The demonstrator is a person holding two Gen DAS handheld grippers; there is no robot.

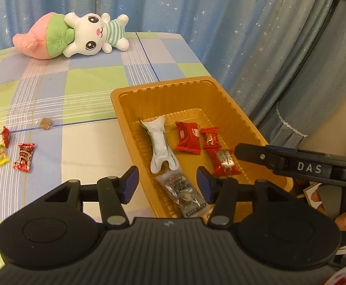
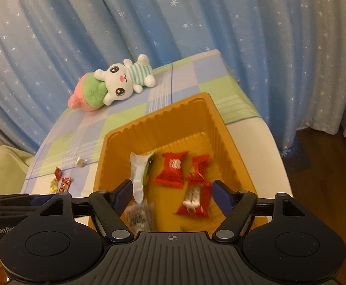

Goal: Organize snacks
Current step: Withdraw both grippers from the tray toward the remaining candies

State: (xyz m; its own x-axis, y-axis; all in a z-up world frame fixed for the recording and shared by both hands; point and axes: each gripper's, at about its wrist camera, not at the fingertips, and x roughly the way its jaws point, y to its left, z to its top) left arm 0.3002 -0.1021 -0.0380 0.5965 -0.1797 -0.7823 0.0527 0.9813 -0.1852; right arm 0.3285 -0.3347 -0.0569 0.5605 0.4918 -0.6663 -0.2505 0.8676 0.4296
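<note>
An orange tray [image 1: 163,90] [image 2: 163,116] stands on the checked tablecloth and holds a white packet [image 1: 160,144] [image 2: 138,173], several red snacks [image 1: 188,139] [image 2: 171,169] and a clear grey packet [image 1: 184,193] [image 2: 138,216]. My left gripper [image 1: 167,185] is open and empty above the tray's near end. My right gripper [image 2: 171,193] is open and empty over the tray; it also shows at the right of the left wrist view [image 1: 291,163]. Loose on the cloth left of the tray lie a red-white candy [image 1: 24,157] [image 2: 63,184], a yellow candy [image 1: 1,154], a small red candy [image 1: 6,135] and a brown candy [image 1: 46,122] [image 2: 80,162].
A plush bunny with a pink and green pillow [image 1: 78,35] [image 2: 114,85] lies at the table's far side. Blue star curtains [image 1: 196,11] hang behind. The table's right edge drops to a wooden floor [image 2: 322,166].
</note>
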